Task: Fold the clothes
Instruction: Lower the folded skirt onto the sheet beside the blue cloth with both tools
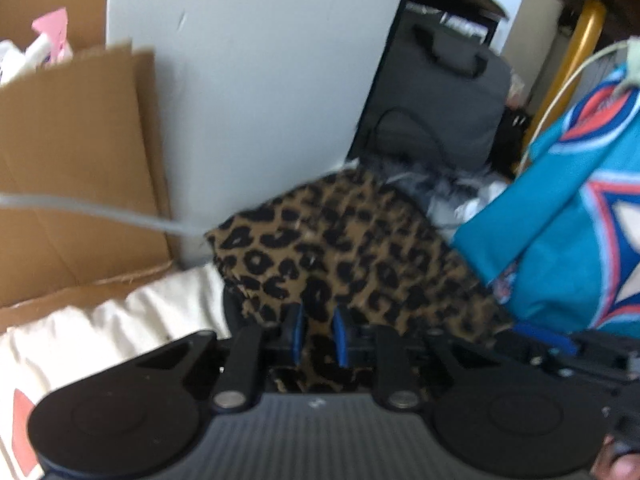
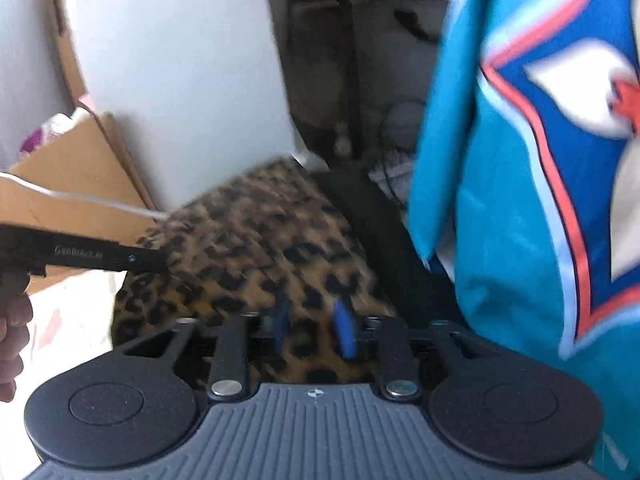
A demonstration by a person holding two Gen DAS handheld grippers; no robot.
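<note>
Cardboard box (image 1: 76,168) stands at far left, against a white panel (image 1: 256,80). Left claw (image 1: 318,334) — fingers narrowly parted with leopard-print garment (image 1: 336,248) between them, apparently grasping it. Right claw (image 2: 314,332): likewise clenched on the same cloth, though blur limits certainty. The garment is lifted between both claws above a white bed cover (image 1: 100,328). Teal jersey (image 2: 540,184) hangs at right, unfolded. Judgement — folding is at an early stage; no finished fold is visible.
</note>
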